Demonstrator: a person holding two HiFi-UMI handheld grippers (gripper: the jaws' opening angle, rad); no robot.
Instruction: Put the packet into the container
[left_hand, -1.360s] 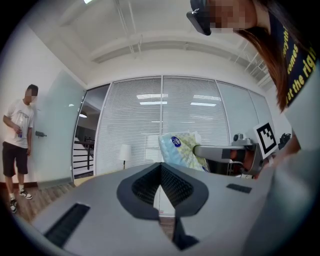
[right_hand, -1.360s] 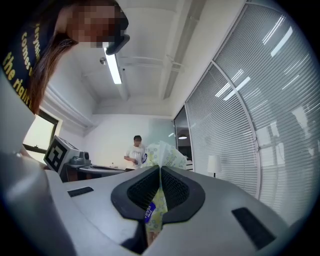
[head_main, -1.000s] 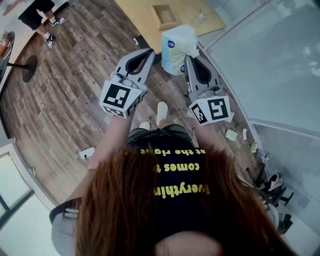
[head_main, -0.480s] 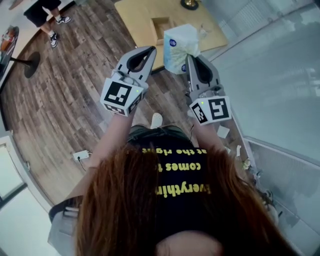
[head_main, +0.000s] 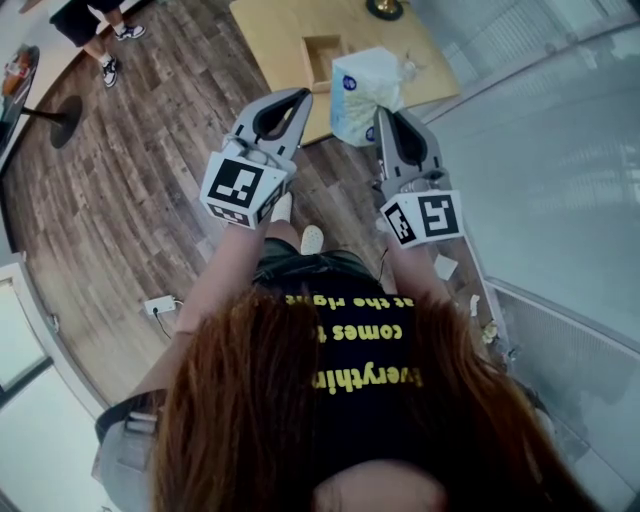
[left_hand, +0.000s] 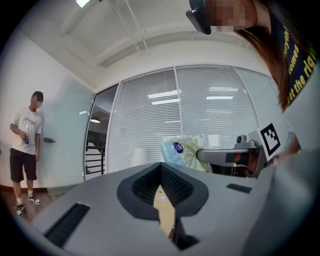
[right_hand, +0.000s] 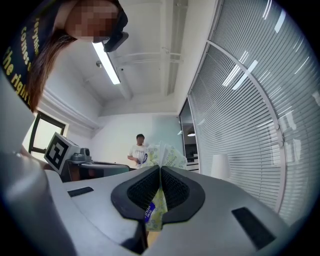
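Light wooden table (head_main: 275, 40): carries an open square container (head_main: 322, 58) near its middle and a round dark object (head_main: 380, 8) at the far edge. Plank floor (head_main: 130, 190): white plug box (head_main: 160, 305), black round stand base (head_main: 63, 125) and paper scraps (head_main: 445, 266) lie on it, well apart.

Bright, even ceiling-strip light (glare on the blinds), heavy fisheye bending, foreground tongs softly blurred.

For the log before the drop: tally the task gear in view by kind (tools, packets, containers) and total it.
Tools: 2, the left tool and the right tool.
Packets: 1, the packet, clamped in the right tool.
Containers: 1, the container.
Total: 4.
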